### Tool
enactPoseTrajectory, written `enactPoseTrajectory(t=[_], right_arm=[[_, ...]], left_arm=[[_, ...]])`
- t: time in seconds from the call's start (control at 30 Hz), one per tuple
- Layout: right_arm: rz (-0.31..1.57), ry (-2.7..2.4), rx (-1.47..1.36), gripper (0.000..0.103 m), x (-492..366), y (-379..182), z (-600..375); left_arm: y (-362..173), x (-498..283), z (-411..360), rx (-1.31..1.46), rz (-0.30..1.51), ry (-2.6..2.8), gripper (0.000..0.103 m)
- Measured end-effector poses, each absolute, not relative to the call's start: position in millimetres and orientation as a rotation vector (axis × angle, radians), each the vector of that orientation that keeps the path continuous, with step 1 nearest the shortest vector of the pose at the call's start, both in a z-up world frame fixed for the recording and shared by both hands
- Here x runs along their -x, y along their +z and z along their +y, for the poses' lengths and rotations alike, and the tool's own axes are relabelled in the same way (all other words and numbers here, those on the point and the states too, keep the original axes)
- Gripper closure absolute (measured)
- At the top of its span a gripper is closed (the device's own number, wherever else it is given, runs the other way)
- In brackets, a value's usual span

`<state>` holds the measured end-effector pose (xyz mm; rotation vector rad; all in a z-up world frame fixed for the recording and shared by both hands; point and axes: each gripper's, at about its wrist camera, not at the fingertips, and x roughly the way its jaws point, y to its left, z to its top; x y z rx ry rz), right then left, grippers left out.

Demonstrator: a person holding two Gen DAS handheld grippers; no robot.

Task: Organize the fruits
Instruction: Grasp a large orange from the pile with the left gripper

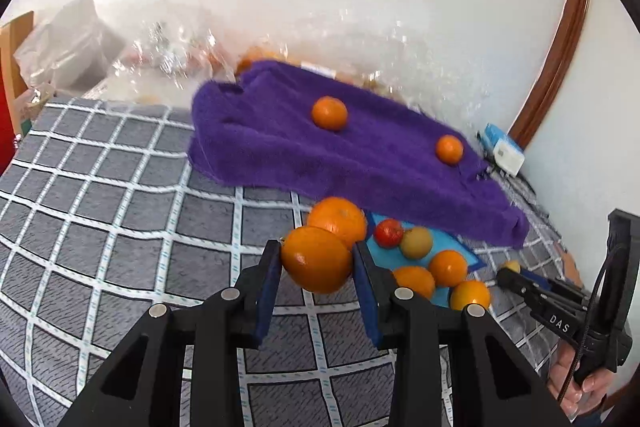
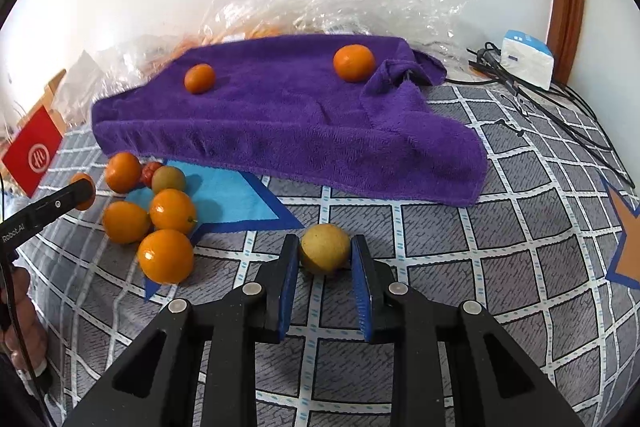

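Black-fingered, the left hand-held gripper grasps a large orange lifted above the checked bedspread — a cluster of fruit lies just right of it by a purple towel carrying two small oranges. From the right wrist, the right hand-held gripper is clenched on a yellow-green fruit resting on the bedspread — near the cluster, in front of the towel.

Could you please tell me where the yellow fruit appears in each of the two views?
Left wrist view: yellow fruit at far right, a sliver behind the right hand-held gripper.
Right wrist view: bottom centre, clamped between that gripper's pads.
Shared landmark: purple towel.
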<state>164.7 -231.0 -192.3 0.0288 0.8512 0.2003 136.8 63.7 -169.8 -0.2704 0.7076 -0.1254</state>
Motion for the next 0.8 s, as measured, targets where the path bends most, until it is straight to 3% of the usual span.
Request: enactPoseTrajectory(t=[0.8], right_arm=[[0.783, 0.136, -0.148, 0.077, -151.8, -181.6, -262.8]], left_arm=[[-156.4, -125.3, 80.7, 0.352, 0.619, -0.094, 0.069]])
